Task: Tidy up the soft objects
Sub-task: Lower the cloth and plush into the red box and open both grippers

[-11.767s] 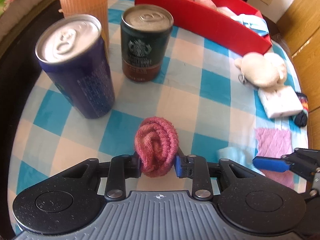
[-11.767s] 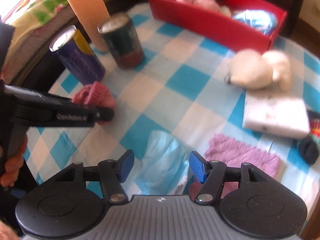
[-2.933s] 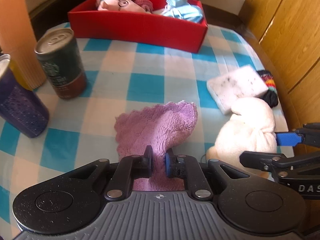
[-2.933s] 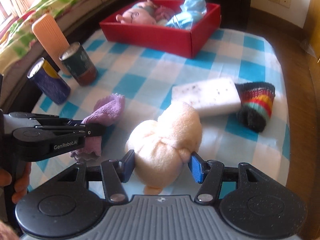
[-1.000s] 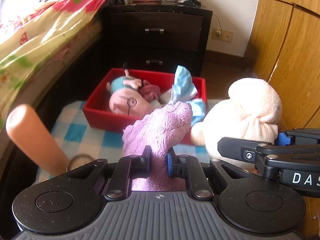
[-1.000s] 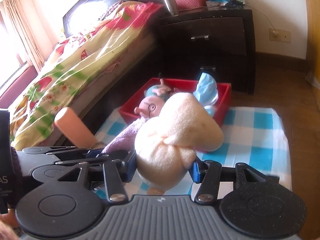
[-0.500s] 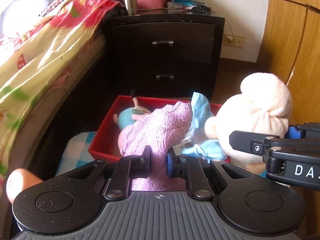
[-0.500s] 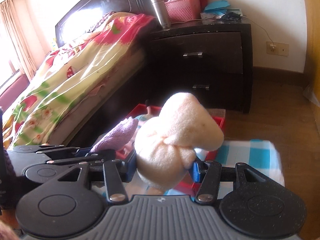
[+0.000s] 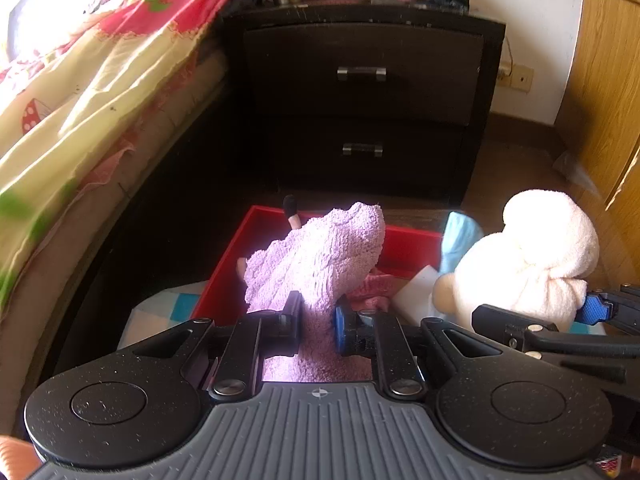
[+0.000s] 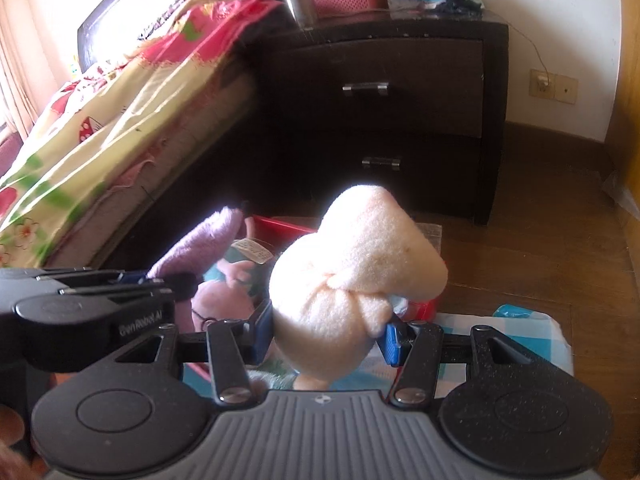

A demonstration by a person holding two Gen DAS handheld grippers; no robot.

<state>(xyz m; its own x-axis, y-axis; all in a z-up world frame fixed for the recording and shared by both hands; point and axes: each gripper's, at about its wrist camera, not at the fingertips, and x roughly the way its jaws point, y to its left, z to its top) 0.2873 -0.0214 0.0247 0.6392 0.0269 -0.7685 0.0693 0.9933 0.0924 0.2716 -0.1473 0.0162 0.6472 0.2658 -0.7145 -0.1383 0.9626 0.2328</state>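
Both tongs, left (image 9: 318, 322) and right (image 10: 328, 334), hold loads above the red box (image 9: 404, 246) rim.

This is a home bedroom: a bed (image 9: 92, 92) with a floral quilt (image 10: 120, 92) and dark headboard (image 10: 132, 4) stands beside a dark two-drawer nightstand (image 9: 360, 92); a wooden floor (image 10: 540, 232) and wall socket (image 10: 554, 86) complete it.

Harsh sunlight, blown highlights, fisheye warp

Purple cloth (image 9: 320, 256) and cream plush (image 10: 352, 280) lifted (off table), seemingly over red box (image 9: 408, 240)
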